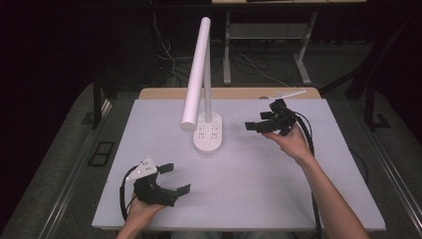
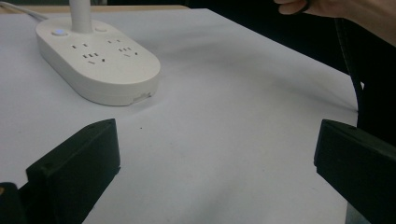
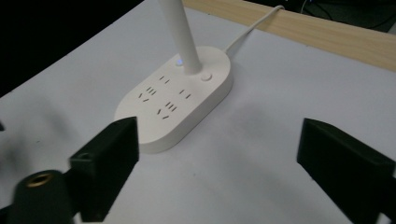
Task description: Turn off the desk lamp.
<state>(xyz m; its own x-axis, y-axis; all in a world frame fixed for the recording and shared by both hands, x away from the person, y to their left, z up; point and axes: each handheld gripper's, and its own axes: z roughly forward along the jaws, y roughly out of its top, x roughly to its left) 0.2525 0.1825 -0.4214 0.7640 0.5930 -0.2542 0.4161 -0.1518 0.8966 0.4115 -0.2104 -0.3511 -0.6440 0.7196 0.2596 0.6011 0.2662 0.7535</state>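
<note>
White tabletop (image 1: 298, 199) held just a desk lamp (image 1: 201, 89) on its socket base (image 1: 209, 135) at 12 o'clock. Left gripper (image 1: 175, 179) at 7 and right gripper (image 1: 256, 125) at 2 both gaped wide, holding nothing, so I'd say nothing had started yet.

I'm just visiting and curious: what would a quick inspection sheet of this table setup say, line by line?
Surface: white table top, wooden strip along its far edge.
Job's things: white desk lamp, arm folded down, on an oval base with sockets.
Clutter: nothing seen.
Grippers: left gripper open near the front edge; right gripper open, right of the base; both hold nothing.
Cables: black cable trails from each gripper; white lamp cord runs off the far edge.
Surroundings: dark room, table legs and loose wires on the floor behind.
</note>
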